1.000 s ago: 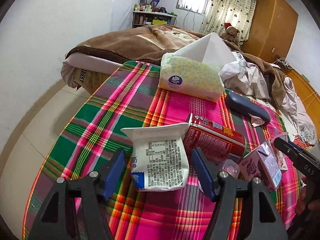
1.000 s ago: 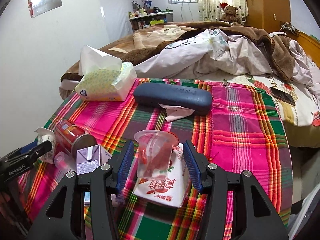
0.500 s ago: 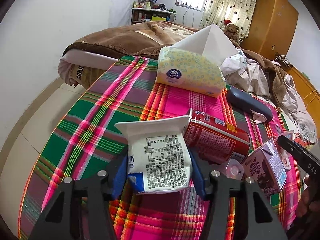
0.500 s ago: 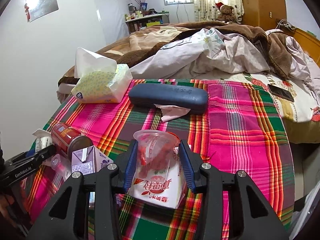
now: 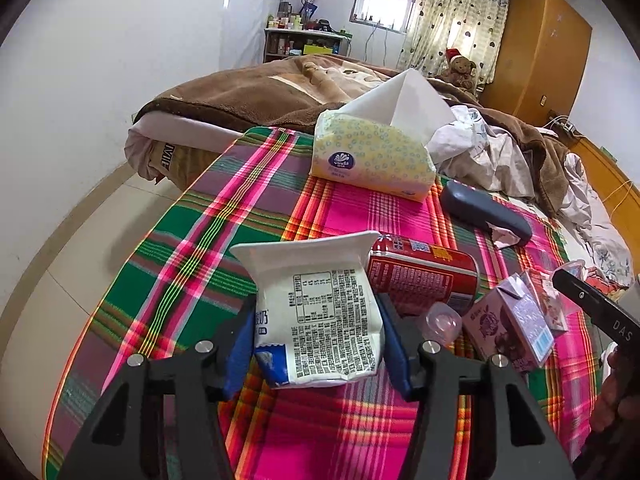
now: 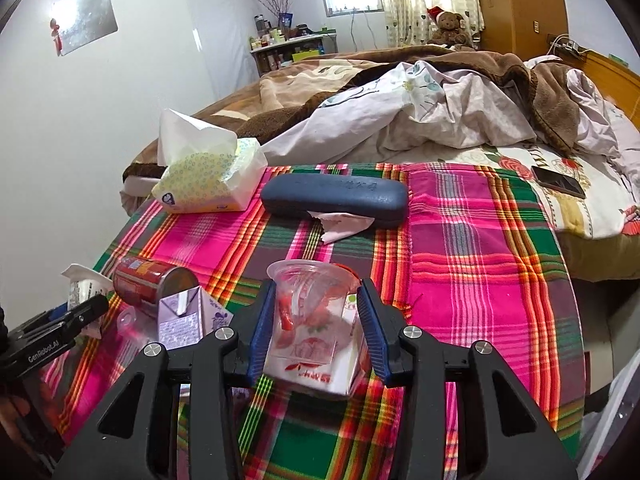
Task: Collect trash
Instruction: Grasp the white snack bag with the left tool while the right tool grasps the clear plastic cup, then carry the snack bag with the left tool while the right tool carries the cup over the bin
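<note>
Left wrist view: a second ago the left gripper [image 5: 318,344] stood wide, its blue pads clear of the white milk pouch [image 5: 318,312]; now both pads press the pouch's sides, so it is clamped on it. The pouch sits upright on the plaid table [image 5: 192,264], touching one red can [image 5: 424,276] that lies on its side just behind and to the right. Next to the can are one small clear lid [image 5: 442,320] and one purple drink carton [image 5: 512,324]. Farther back lie one yellow tissue pack [image 5: 372,156] and one dark blue glasses case [image 5: 486,208]. The tip of the right gripper [image 5: 592,304] enters from the right edge.

Right wrist view: the right gripper [image 6: 316,332] has likewise narrowed since a second ago and now has its pads against one clear plastic cup [image 6: 310,304], which stands on a white packet [image 6: 320,372] with red print. To the left sit the purple carton [image 6: 186,318], the red can [image 6: 150,280] and the milk pouch [image 6: 82,286], with the left gripper [image 6: 60,324] at it. Behind are the glasses case [image 6: 336,196] with a scrap of paper [image 6: 340,228] sticking out from under it, the tissue pack [image 6: 208,180], and one phone [image 6: 558,182] on the bed [image 6: 440,120].
</note>
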A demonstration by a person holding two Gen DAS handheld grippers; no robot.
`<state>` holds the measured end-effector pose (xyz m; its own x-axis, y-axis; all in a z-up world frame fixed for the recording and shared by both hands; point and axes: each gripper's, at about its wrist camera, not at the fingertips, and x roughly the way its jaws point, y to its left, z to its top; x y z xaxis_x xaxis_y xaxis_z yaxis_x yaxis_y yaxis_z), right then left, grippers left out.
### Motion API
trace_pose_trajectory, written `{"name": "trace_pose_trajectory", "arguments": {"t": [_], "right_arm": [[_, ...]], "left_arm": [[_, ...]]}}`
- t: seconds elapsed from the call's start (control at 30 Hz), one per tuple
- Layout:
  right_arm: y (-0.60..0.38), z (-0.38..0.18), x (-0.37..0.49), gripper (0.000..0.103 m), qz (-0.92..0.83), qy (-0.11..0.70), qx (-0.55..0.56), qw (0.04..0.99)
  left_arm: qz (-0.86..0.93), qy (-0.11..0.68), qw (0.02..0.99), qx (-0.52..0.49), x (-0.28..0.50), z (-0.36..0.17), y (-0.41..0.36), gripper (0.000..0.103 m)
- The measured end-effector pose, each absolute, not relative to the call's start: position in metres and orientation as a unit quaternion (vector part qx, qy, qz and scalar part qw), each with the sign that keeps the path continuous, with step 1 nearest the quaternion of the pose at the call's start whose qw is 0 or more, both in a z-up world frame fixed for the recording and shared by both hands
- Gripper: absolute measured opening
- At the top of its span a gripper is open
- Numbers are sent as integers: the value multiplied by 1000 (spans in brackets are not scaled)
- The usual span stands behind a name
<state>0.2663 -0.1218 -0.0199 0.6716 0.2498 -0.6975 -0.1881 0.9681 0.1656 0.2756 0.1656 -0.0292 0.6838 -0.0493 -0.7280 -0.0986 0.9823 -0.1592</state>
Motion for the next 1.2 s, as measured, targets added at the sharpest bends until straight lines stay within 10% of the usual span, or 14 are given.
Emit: {"name": "trace_pose_trajectory", "arguments": {"t": [1.2], "right_arm": [[-235, 18, 152, 43, 64, 326, 95, 939]], "left_arm": [[-121, 343, 931, -33, 161, 29, 12, 58]]}}
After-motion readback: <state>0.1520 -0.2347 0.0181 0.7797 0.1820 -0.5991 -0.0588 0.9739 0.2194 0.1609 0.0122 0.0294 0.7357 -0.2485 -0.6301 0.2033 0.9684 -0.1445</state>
